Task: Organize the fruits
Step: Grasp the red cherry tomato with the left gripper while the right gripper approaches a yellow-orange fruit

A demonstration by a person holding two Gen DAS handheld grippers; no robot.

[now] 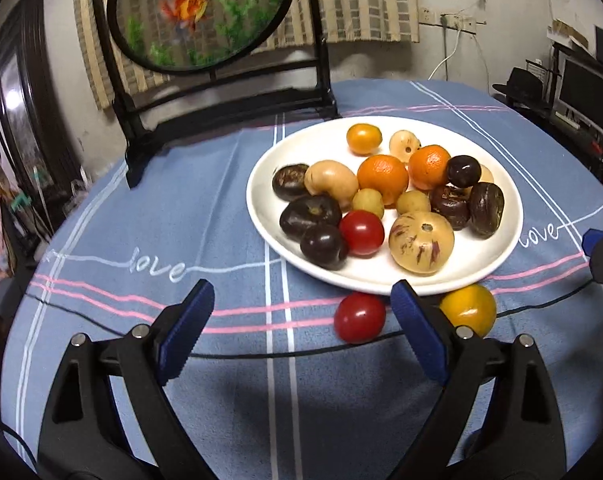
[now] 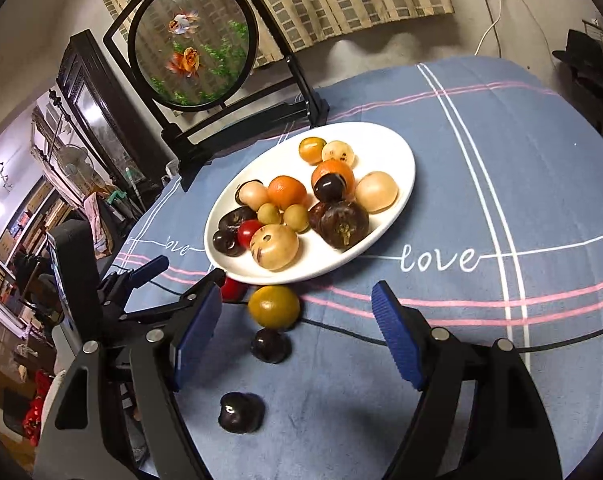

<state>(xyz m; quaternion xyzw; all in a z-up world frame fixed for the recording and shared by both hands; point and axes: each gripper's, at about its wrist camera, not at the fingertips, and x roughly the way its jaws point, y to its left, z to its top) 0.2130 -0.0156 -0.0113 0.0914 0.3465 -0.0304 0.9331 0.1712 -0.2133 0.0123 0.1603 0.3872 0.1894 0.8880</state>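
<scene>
Most of the fruit was already gathered on the white plate (image 1: 497, 256): oranges (image 1: 382, 178), dark plums (image 1: 310, 216), a red tomato (image 1: 361, 233), pale striped melons (image 1: 420, 242) and small yellow-green fruits were piled together there, so the task was judged to be well advanced. Four pieces were still left on the blue surface (image 2: 521, 184). A red tomato (image 1: 359, 317) and a yellow tomato (image 1: 470, 309) were seen just beside the plate's near rim; in the right wrist view the yellow tomato (image 2: 274, 307) was matched by two dark plums, one (image 2: 270, 345) close behind it and another (image 2: 241, 412) nearer the camera. What remained was judged to be the lifting of these four onto the plate. The left hand-held gripper (image 1: 301, 320) was held wide open with nothing between its pads; the loose red tomato was seen just inside its right-hand finger, the yellow tomato just outside that finger, and neither was touched. The right hand-held gripper (image 2: 297, 332) was likewise opened broadly and empty. The yellow tomato and the first plum were framed between its blue pads toward the left one, untouched, and the second plum lay lower in the view, between the finger arms and nearer the camera. The left hand-held gripper was also seen at the left of that view, near the plate's edge.
</scene>
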